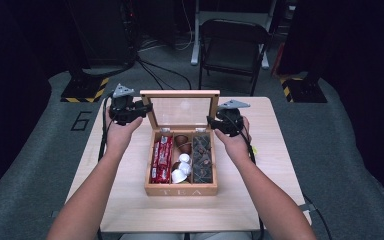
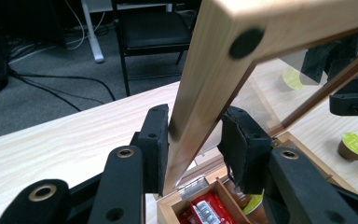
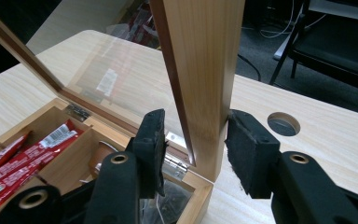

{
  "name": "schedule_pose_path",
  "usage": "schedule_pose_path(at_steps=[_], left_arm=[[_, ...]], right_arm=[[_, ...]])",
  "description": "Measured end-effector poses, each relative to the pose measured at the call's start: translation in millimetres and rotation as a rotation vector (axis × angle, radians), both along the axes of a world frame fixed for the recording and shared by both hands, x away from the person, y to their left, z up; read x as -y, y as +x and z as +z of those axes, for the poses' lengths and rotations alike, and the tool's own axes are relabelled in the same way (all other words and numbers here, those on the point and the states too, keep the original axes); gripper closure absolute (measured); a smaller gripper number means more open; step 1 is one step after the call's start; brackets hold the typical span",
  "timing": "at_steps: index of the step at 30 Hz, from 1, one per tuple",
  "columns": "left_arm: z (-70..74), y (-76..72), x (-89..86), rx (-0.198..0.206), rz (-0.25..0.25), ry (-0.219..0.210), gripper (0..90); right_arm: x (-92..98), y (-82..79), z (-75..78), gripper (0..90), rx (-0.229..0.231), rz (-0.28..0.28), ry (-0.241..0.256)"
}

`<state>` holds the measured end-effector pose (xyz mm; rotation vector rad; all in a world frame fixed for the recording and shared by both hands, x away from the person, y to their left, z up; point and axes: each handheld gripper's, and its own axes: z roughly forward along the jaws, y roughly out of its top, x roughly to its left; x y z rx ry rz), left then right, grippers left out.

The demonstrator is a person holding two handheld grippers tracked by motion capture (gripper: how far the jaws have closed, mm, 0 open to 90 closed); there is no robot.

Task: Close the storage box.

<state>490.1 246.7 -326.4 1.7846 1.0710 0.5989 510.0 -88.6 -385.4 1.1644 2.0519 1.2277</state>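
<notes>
**Both grippers on the tea box lid, one per side rail**

Wooden tea box (image 1: 181, 189) sits mid-table (image 1: 130, 210), "TEA" front facing me. Its glass-paned lid (image 1: 180, 93) stands open, roughly upright on the back hinges.

My left gripper (image 2: 193, 140) has the lid's left side rail between its jaws. One pad touches the wood; the other sits just off it, so I read this as a loose straddle, not a firm pinch. My right gripper (image 3: 193, 144) straddles the right side rail low down near the hinge (image 3: 175, 161), one pad close to the wood and the other with a visible gap. Jaws spread on both, nothing squeezed tight.

Inside: red packets (image 1: 161, 160) in the left compartment, coffee capsules (image 1: 181, 167) in the middle, dark tea bags (image 1: 202, 157) on the right. Loose green-topped capsule (image 2: 356, 145) on the table beyond the box.

Handling judgement: lid frame is stiff and light, smooth finished wood so pads could slide. Glass pane is the fragile part; keep off it. Grip only the wooden rails, both sides evenly, so the hinges don't twist. Lower slowly, as a dropped lid could slam and crack the pane.
</notes>
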Motion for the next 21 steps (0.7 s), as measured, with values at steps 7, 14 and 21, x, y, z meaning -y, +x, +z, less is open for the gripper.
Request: schedule_pose_path(at_steps=[7, 14, 21], left_arm=[[5.6, -10.7, -2.3, -0.002, -0.022, 0.01, 61.8], [10.8, -25.5, -3.3, 0.01, -0.043, 0.014, 59.9], [7.1, -37.4, -5.4, 0.005, -0.066, 0.016, 59.8]], right_arm=[[7.4, -8.3, 8.8, 56.9, 0.002, 0.012, 0.02], [8.3, -23.1, 15.2, 55.0, -0.004, 0.039, -0.01], [10.2, -35.9, 24.4, 52.6, 0.017, 0.053, 0.015]])
